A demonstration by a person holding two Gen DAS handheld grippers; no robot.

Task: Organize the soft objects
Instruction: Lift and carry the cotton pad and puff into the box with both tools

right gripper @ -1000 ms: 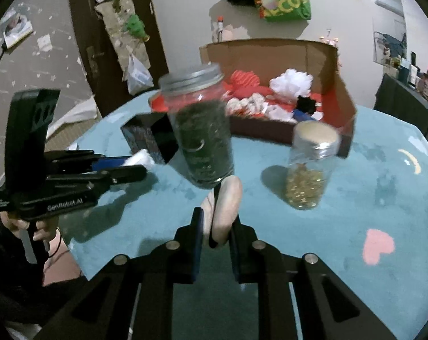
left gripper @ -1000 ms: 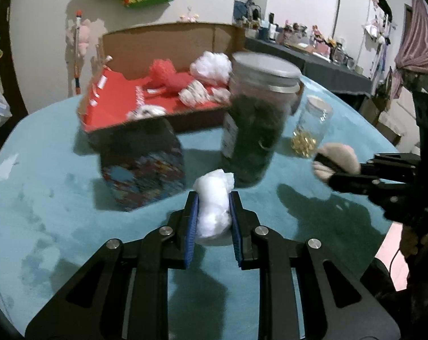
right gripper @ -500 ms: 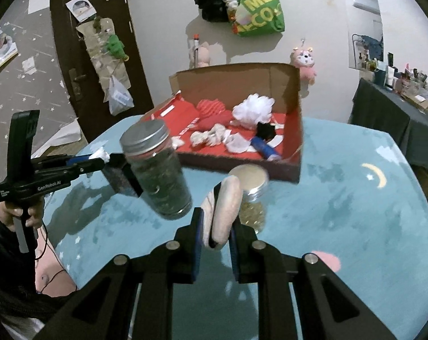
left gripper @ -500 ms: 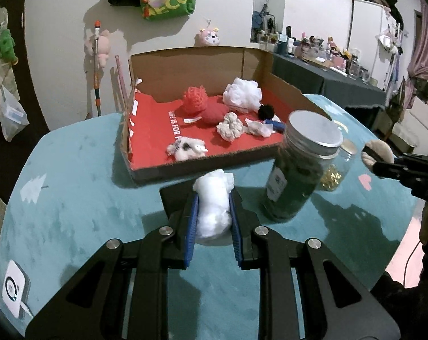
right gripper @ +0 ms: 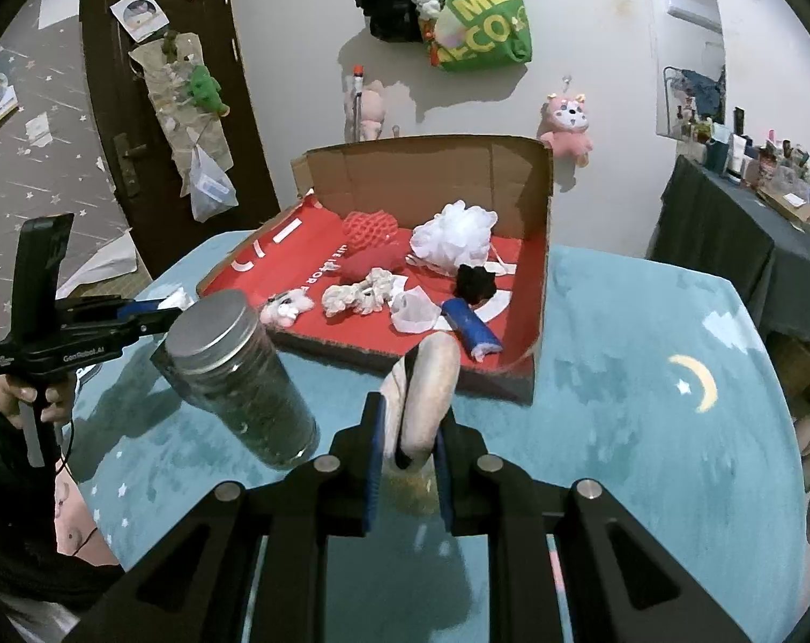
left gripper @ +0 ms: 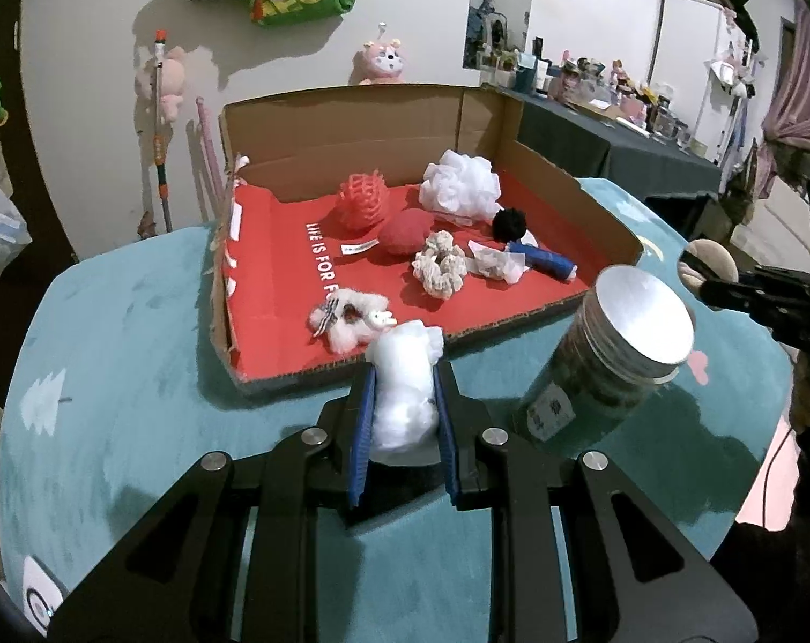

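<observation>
— Carrying status? Left gripper [left gripper: 405, 402] is clamped on a white cotton wad [left gripper: 406, 391], just short of the cardboard box [left gripper: 421, 300] near wall. Right gripper [right gripper: 409, 428] pinches a beige puff [right gripper: 429, 386].

— Advice?

— Lift both over the near wall, well apart from the lidded jar [left gripper: 614, 359], and let go above bare red floor, near side, clear of the white pouf [left gripper: 461, 185].

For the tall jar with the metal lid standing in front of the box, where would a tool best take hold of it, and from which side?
Probably around the glass body just under the lid of the jar, coming in level from the open near side. It stands upright, and the flat lid is wide and smooth, so a top grip looks poor. The cardboard box blocks the far side. Both tools are already full.
</observation>
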